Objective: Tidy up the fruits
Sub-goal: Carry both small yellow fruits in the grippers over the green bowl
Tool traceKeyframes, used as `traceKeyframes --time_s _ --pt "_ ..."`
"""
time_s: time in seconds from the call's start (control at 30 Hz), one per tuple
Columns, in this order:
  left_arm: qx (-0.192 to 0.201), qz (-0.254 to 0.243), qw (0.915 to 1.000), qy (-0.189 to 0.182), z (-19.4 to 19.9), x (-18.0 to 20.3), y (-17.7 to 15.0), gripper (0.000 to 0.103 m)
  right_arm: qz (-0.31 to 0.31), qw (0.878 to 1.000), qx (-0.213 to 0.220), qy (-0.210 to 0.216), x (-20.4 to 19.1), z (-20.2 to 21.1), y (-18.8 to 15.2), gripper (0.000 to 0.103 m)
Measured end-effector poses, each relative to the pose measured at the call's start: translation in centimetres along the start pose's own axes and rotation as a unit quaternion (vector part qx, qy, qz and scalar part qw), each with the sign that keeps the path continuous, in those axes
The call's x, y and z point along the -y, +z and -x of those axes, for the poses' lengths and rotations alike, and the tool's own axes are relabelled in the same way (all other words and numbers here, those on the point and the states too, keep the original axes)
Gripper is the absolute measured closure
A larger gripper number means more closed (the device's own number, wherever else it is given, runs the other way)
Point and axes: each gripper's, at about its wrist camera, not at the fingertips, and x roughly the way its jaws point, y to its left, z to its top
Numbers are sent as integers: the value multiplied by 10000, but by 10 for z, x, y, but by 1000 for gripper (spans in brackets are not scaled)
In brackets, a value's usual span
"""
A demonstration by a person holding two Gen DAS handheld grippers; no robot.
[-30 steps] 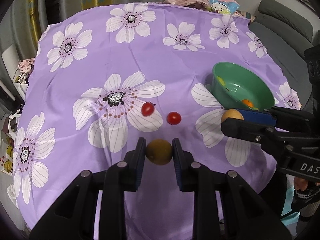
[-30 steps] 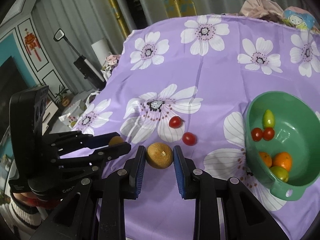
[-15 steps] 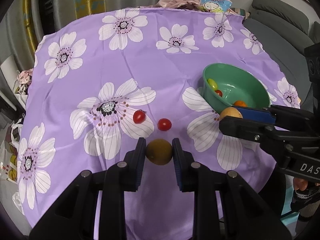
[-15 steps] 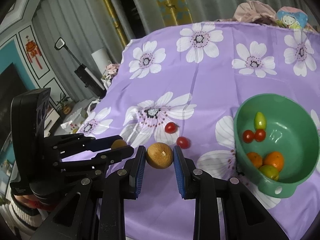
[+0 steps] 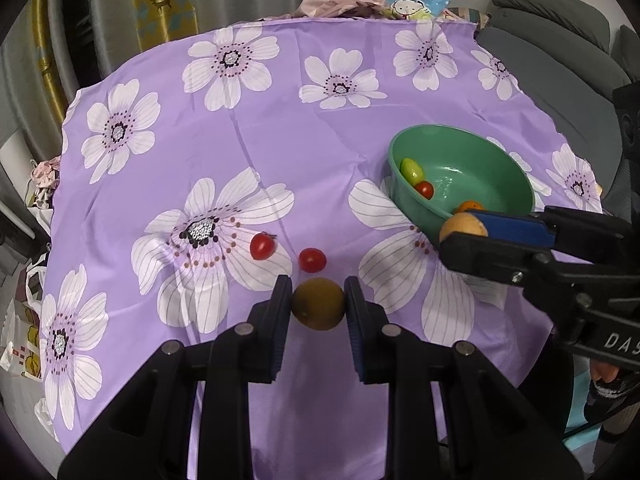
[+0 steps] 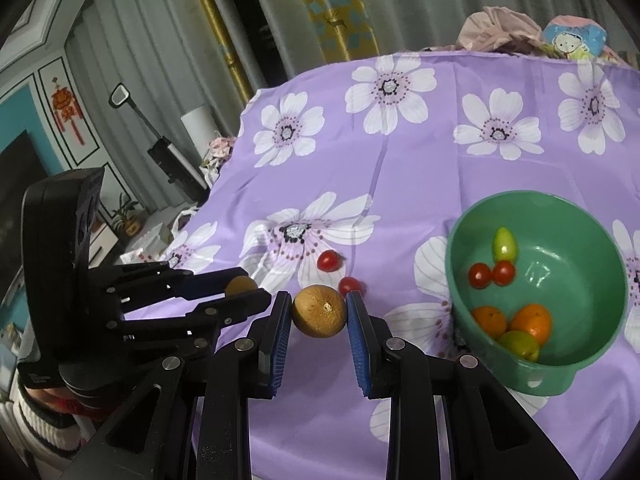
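- Left wrist view: the left claw (image 5: 318, 312) pinches a brownish-green round fruit (image 5: 318, 309) between its two blue-padded fingers, held above the table (image 5: 280, 128), which wears a purple cloth printed with white flowers.
- Just beyond the held fruit, two red cherry tomatoes (image 5: 263, 246) lie on the cloth, near each other but apart, beside a large flower print.
- To the right sits a green bowl (image 5: 516, 178); inside it show a green tomato (image 5: 412, 170), a red tomato and part of an orange.
- The right claw (image 5: 466, 236) reaches in from the right, at the near rim of the bowl, gripping a tan round fruit (image 5: 462, 227).
- Right wrist view: the right claw (image 6: 319, 316) squeezes its tan round fruit (image 6: 319, 316) between both pads, above the cloth and left of the green bowl (image 6: 600, 344).
- The bowl holds a green tomato, two red tomatoes touching, two oranges (image 6: 532, 322) and a yellow-green fruit at the near wall.
- The two red cherry tomatoes (image 6: 329, 261) lie on the cloth past the fingertips.
- At left, the left claw (image 6: 244, 292) comes in sideways, closed around its fruit (image 6: 240, 285), mostly hidden by the fingers.
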Motion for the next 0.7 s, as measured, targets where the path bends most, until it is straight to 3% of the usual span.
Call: traceKeyframes --time_s 0.7 --pt "49 -253 9994 -221 -17 28 24 77 -344 9986 320 -226 35 19 2 73"
